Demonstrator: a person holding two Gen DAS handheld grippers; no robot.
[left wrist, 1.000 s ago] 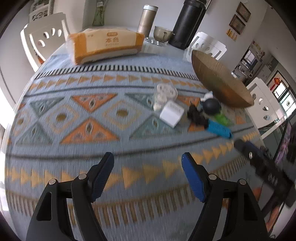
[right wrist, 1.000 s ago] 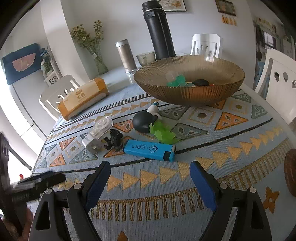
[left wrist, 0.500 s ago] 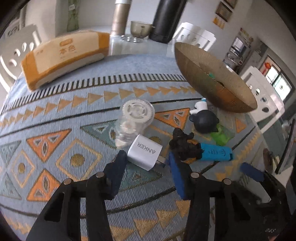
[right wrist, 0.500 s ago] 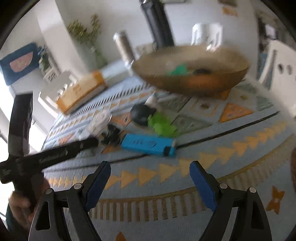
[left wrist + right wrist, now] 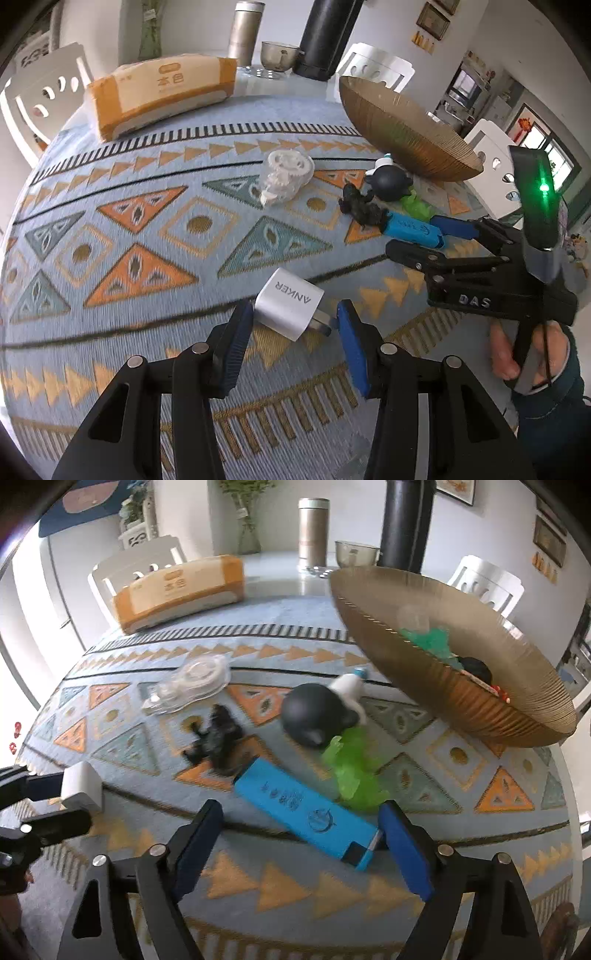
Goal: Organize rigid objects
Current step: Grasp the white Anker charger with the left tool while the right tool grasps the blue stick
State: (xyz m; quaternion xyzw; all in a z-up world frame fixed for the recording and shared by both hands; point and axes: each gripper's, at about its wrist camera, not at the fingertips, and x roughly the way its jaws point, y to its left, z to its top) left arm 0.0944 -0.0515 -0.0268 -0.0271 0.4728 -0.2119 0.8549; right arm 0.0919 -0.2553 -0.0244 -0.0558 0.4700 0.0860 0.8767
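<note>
My left gripper (image 5: 293,326) is shut on the white Anker charger (image 5: 290,308), held off the patterned cloth; it also shows in the right wrist view (image 5: 81,784). My right gripper (image 5: 301,834) is open, its fingers on either side of the blue lighter (image 5: 306,812), which lies on the cloth (image 5: 258,878). The lighter (image 5: 412,229) shows in the left wrist view too. Near it lie a black figurine (image 5: 218,738), a black round toy (image 5: 317,716), a green toy (image 5: 354,771) and a clear tape dispenser (image 5: 192,686). The golden bowl (image 5: 461,698) holds several small items.
An orange tissue pack (image 5: 162,92) lies at the back of the table. A steel flask (image 5: 245,31), a small glass bowl (image 5: 279,55) and a tall black flask (image 5: 327,37) stand behind it. White chairs surround the table.
My left gripper closed on the charger and drew it back off the cloth. My right gripper moved forward and down over the blue lighter, still open.
</note>
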